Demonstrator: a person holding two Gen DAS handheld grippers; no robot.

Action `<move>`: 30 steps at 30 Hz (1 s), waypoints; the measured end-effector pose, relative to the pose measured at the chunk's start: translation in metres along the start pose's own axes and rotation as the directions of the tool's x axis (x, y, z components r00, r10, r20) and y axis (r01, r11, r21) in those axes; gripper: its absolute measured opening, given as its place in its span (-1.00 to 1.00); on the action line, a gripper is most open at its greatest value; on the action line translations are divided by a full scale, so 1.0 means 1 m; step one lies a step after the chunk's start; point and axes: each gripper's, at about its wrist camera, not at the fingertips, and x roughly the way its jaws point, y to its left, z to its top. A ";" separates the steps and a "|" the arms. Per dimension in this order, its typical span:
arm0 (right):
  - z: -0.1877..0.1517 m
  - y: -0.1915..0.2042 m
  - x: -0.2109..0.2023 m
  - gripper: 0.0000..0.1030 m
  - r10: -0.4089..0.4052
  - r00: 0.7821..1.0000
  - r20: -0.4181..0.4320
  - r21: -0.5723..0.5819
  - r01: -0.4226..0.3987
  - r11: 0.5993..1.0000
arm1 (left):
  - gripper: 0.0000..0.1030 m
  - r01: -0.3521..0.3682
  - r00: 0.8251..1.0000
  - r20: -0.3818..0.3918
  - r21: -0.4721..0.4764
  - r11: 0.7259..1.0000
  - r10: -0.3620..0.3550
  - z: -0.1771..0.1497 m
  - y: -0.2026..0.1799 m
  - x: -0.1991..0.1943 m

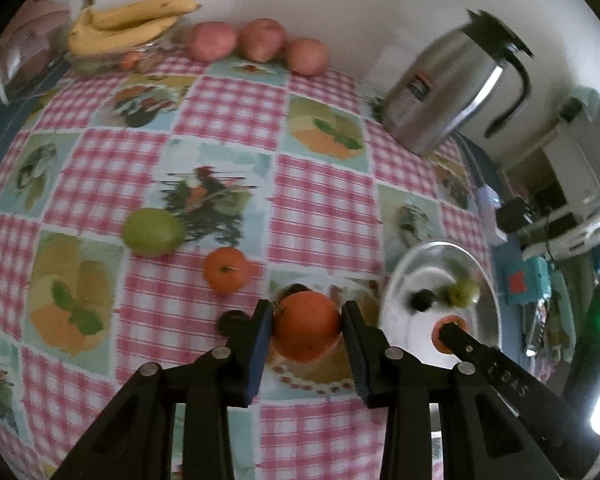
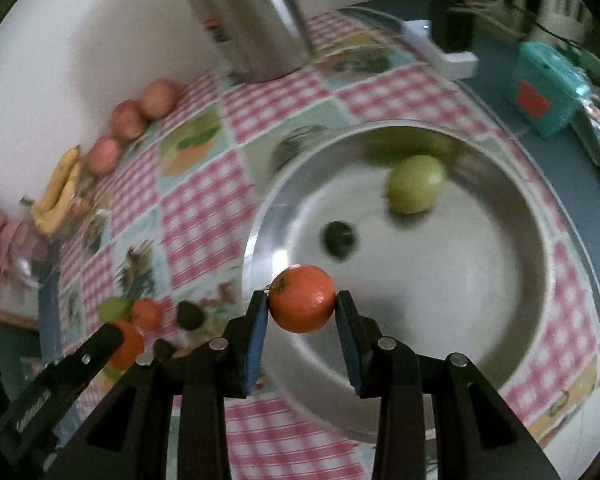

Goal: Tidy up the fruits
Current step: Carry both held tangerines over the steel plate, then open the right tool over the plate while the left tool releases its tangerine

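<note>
My left gripper (image 1: pixel 306 322) sits low over the tablecloth with an orange (image 1: pixel 308 326) between its fingers; the pads look close to its sides, contact unclear. A second orange (image 1: pixel 225 270) and a green fruit (image 1: pixel 153 232) lie to its left, and a small dark fruit (image 1: pixel 232 320) lies beside the left finger. My right gripper (image 2: pixel 302 306) is shut on an orange (image 2: pixel 302 298) and holds it above the near rim of a steel bowl (image 2: pixel 500 364). The bowl holds a green fruit (image 2: pixel 416 184) and a small dark fruit (image 2: pixel 339 238).
A steel thermos jug (image 1: pixel 452 88) stands at the back right by the wall. Three red apples (image 1: pixel 256 40) and bananas (image 1: pixel 124 24) line the back edge. A teal box (image 2: pixel 544 92) and a white device (image 2: pixel 440 52) lie beyond the bowl.
</note>
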 end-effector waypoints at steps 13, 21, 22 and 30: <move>0.009 -0.064 -0.024 -0.30 -0.064 0.995 0.072 0.177 0.050 0.983 | -0.26 0.077 0.996 -0.054 0.240 0.968 -0.066 -0.031 -0.085 0.022; 0.009 -0.082 -0.021 -0.29 -0.075 0.996 0.057 0.217 0.061 0.974 | -0.26 0.062 0.994 -0.105 0.328 0.942 -0.029 -0.050 -0.106 0.045; 0.009 -0.082 -0.019 -0.29 -0.076 0.996 0.049 0.219 0.063 0.974 | -0.26 0.059 0.994 -0.108 0.331 0.942 -0.024 -0.051 -0.106 0.047; 0.006 -0.082 -0.007 -0.29 -0.080 0.997 -0.004 0.215 0.079 0.974 | -0.25 0.051 0.991 -0.133 0.322 0.945 -0.008 -0.052 -0.103 0.054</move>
